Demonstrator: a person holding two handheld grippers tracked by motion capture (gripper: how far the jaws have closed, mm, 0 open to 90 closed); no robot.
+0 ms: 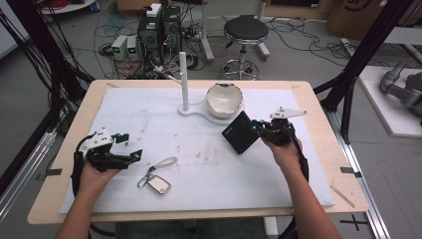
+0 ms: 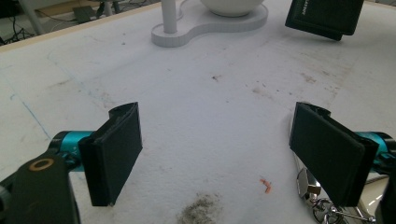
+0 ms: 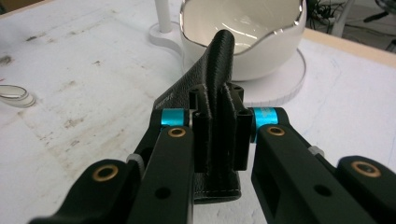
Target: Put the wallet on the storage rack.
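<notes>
A keyring [image 1: 158,180] lay nearest, by the bench's near edge, left of middle. Just left of it the left hand [image 1: 94,174] rested low with its left claw [image 1: 130,147] spread wide over bare white mat [image 1: 209,164], gripping nothing. Toward the right edge, the right hand [image 1: 286,152] reached inward; the right claw [image 1: 255,127] was clamped on a black wallet [image 1: 240,132], raised and tilted just beside the white bowl [image 1: 224,99] on its stand near the far edge.

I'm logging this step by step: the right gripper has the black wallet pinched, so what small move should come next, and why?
Probably carry the black wallet a little farther toward the white bowl. The right gripper is shut on the wallet, which hangs tilted just short of the bowl's rim, and the bowl looks empty. The left gripper stands open, holding nothing.
</notes>
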